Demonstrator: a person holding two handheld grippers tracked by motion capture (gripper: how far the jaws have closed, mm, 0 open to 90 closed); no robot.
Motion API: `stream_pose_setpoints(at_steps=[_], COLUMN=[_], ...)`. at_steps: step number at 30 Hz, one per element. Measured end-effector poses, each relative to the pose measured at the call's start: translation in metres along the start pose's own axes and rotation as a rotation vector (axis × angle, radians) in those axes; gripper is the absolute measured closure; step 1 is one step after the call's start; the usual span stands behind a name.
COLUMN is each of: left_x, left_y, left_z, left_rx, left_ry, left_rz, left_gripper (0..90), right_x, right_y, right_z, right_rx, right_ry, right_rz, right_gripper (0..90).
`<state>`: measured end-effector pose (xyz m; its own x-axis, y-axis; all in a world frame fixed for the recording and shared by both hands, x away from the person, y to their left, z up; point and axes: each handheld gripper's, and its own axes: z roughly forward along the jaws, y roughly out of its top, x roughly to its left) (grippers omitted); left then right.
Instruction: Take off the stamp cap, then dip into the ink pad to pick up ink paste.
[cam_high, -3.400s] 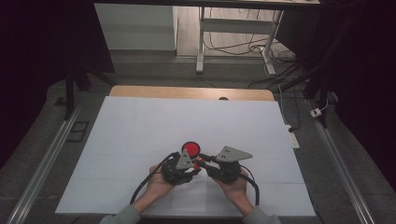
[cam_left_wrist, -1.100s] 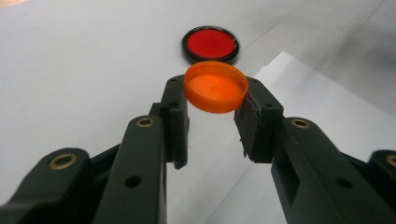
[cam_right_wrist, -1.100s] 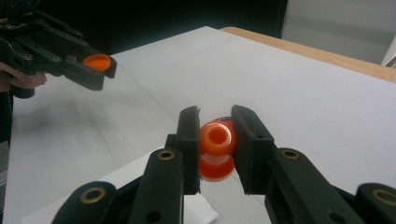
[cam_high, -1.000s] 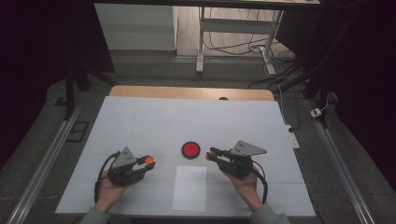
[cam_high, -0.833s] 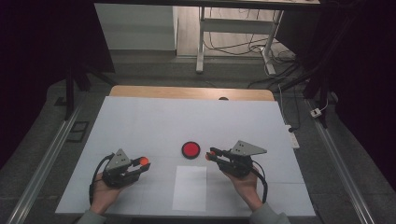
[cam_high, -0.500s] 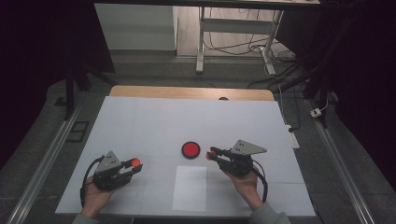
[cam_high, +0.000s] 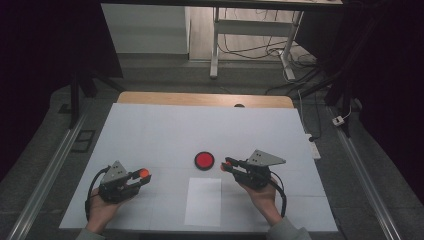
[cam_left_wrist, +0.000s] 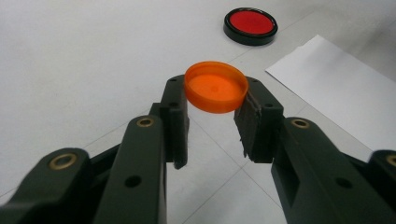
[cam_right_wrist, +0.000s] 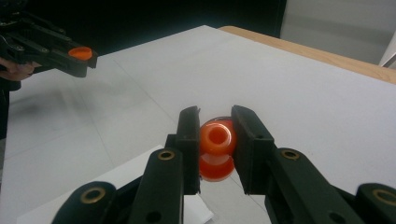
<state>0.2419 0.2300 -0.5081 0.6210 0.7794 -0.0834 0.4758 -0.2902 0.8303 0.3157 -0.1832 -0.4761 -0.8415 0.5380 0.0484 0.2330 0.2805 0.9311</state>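
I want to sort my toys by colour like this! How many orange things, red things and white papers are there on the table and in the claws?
Orange: 2, the orange cap in the left claw and the orange piece in the right claw.
Red: 1, the red disc.
White: 1, the paper sheet.
Total: 4

A white-topped table (cam_high: 150, 130) stood in a dim room, its far edge showing a strip of bare wood (cam_high: 200, 98). The grey floor (cam_high: 165, 70) extended beyond it. A white-legged stand (cam_high: 216, 45) stood far off, with dark cables (cam_high: 250, 47) trailing beneath it. A pale cabinet (cam_high: 145, 27) occupied the far left. Metal rails (cam_high: 45, 172) flanked the table; a white power strip (cam_high: 311, 145) lay at right.
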Motion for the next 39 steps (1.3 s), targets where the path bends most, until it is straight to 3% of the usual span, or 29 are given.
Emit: stream_pose_setpoints(at_steps=[13,39], left_x=[-0.001,-0.001], left_y=[0.000,0.002], left_z=[0.000,0.004], left_rx=[0.001,0.001], left_ry=[0.000,-0.015], left_rz=[-0.002,-0.007], left_gripper=[65.0,65.0], right_x=[0.002,-0.008], right_y=[0.003,0.015], right_z=[0.007,0.031], right_rx=[0.002,0.033], right_ry=[0.009,0.015], right_rz=[-0.009,-0.007], right_gripper=[72.7,72.7])
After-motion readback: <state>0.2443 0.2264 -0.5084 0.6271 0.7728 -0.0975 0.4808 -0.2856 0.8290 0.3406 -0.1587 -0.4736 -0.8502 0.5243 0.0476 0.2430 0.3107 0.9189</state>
